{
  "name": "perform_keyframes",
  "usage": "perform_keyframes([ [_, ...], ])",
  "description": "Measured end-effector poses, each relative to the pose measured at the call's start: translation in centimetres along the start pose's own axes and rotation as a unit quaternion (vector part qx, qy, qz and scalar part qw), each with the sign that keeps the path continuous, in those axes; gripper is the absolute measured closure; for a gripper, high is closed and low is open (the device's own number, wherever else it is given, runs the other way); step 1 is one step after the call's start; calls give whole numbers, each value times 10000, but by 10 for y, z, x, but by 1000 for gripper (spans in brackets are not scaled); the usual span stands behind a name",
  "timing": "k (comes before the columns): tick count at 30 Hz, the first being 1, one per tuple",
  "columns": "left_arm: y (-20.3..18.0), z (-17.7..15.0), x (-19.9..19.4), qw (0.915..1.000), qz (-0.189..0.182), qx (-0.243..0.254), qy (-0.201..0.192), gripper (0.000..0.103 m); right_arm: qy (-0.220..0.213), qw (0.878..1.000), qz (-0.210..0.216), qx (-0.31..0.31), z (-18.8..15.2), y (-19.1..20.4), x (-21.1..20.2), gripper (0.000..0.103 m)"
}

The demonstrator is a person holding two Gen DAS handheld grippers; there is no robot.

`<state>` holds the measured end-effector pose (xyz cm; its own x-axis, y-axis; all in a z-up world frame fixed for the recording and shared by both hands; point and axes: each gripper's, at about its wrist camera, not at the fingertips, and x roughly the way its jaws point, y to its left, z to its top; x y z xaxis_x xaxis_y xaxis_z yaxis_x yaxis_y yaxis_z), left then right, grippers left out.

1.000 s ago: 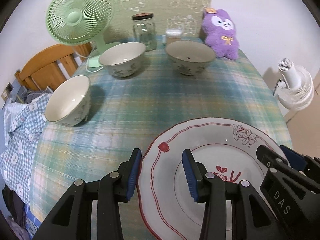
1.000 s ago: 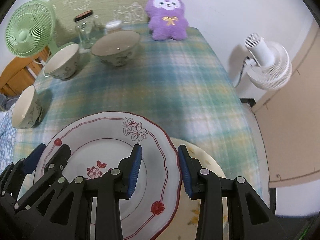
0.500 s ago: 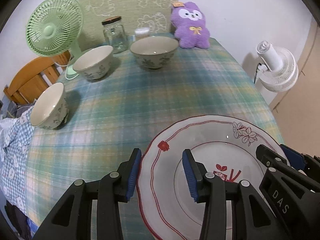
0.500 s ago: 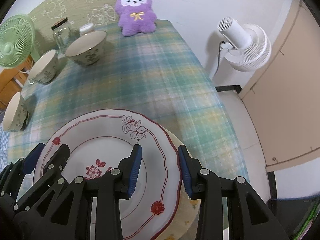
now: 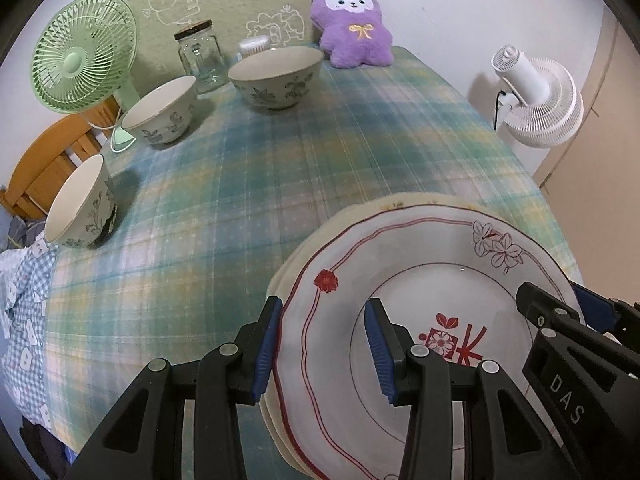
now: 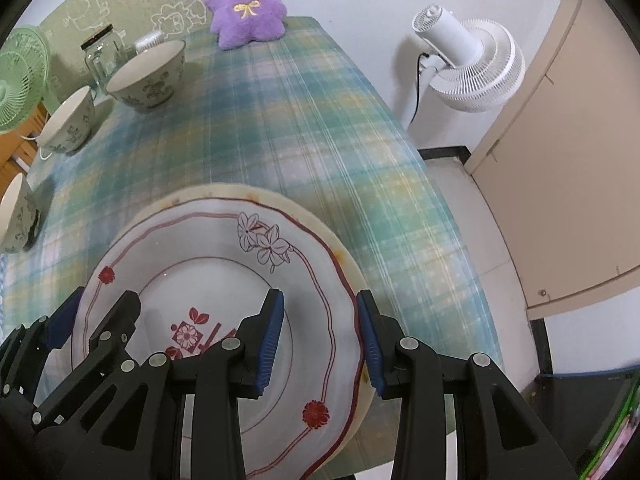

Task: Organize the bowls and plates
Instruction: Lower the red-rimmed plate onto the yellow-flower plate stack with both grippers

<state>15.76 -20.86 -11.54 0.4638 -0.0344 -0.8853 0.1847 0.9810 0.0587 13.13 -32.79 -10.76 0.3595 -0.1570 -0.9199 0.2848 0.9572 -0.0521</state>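
Observation:
A white plate with red trim and flowers (image 5: pixel 420 280) (image 6: pixel 224 280) is held by both grippers over a cream plate (image 5: pixel 400 202) (image 6: pixel 240 192) that lies on the plaid table. My left gripper (image 5: pixel 324 344) straddles the plate's left rim, jaws around it. My right gripper (image 6: pixel 320 332) straddles its right rim the same way. Three floral bowls stand apart: one at the left edge (image 5: pixel 80 204), one further back (image 5: pixel 160 110), one at the back middle (image 5: pixel 276 76).
A green fan (image 5: pixel 84 52), a glass jar (image 5: pixel 200 60) and a purple plush (image 5: pixel 352 28) stand along the table's far edge. A white floor fan (image 6: pixel 468 64) stands off the right side. A wooden chair (image 5: pixel 44 164) is at the left.
Both grippers have carried the red-trimmed plate to the right and over the cream plate, which now shows beneath it. The bowls have not moved.

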Motion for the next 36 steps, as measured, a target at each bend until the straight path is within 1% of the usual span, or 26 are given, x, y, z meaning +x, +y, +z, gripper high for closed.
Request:
perform_keyframes([
  [10,-2,-5,0,10000,-17,83,-37,59,-12,10000,-1,-61,-5,-1,0,62],
  [19,-4,-3,1,9999,-79,103,71,51,120,9997,103,-162,-2,-1,0,61],
  [21,-4,-2,2,9998,-93,108,124,46,152,9996,127,-190,-1,-1,1,61],
  [23,-5,-2,2,9997,-111,117,165,43,186,9995,152,-227,0,-1,1,61],
  [26,-6,0,3,9996,-68,145,218,42,226,9989,152,-372,3,1,3,61],
  [30,-4,5,4,9993,-132,81,343,41,322,9980,358,-403,9,-2,5,58],
  [33,-1,10,3,9993,-107,97,345,37,368,9968,541,-462,16,-4,6,56],
  [36,2,15,-2,9994,-31,50,342,36,339,9954,689,-580,22,-3,4,50],
])
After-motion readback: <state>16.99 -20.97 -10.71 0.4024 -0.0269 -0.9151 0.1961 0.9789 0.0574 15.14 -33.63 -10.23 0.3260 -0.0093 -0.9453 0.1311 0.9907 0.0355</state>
